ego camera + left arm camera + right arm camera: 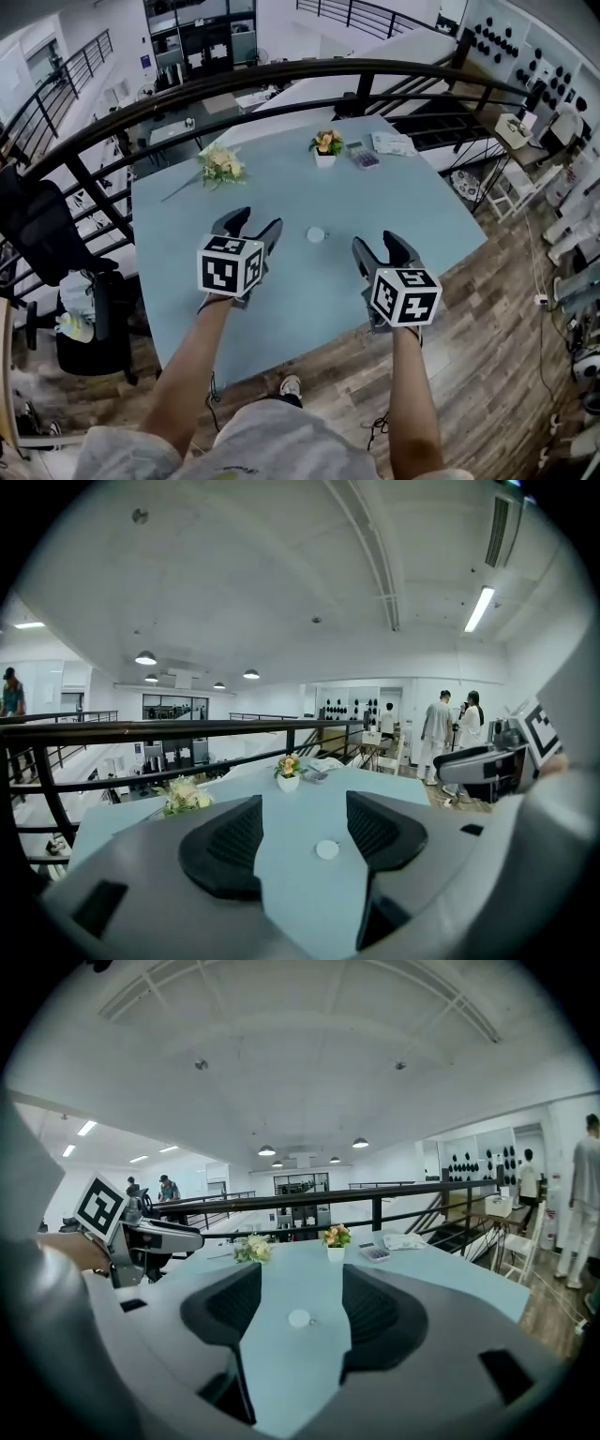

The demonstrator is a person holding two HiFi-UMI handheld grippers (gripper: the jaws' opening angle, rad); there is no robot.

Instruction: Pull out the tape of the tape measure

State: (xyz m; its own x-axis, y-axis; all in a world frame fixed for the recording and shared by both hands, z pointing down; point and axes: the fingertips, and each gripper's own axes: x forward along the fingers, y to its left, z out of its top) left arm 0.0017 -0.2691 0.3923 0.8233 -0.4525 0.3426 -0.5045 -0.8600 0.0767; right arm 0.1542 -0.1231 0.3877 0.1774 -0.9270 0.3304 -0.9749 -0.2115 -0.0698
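A small round white tape measure [316, 234] lies on the pale blue table [281, 178], between and a little beyond both grippers. It shows between the jaws in the left gripper view [327, 849] and in the right gripper view [299, 1318]. My left gripper [255, 225] hovers to its left, open and empty. My right gripper [380, 246] hovers to its right, open and empty too. No tape is drawn out of the case.
A small white pot of orange flowers [325, 145] stands at the far side, with a flower bouquet [221, 165] lying to its left. A calculator [363, 155] and papers [393, 142] sit at the far right. A dark railing [281, 75] curves behind the table.
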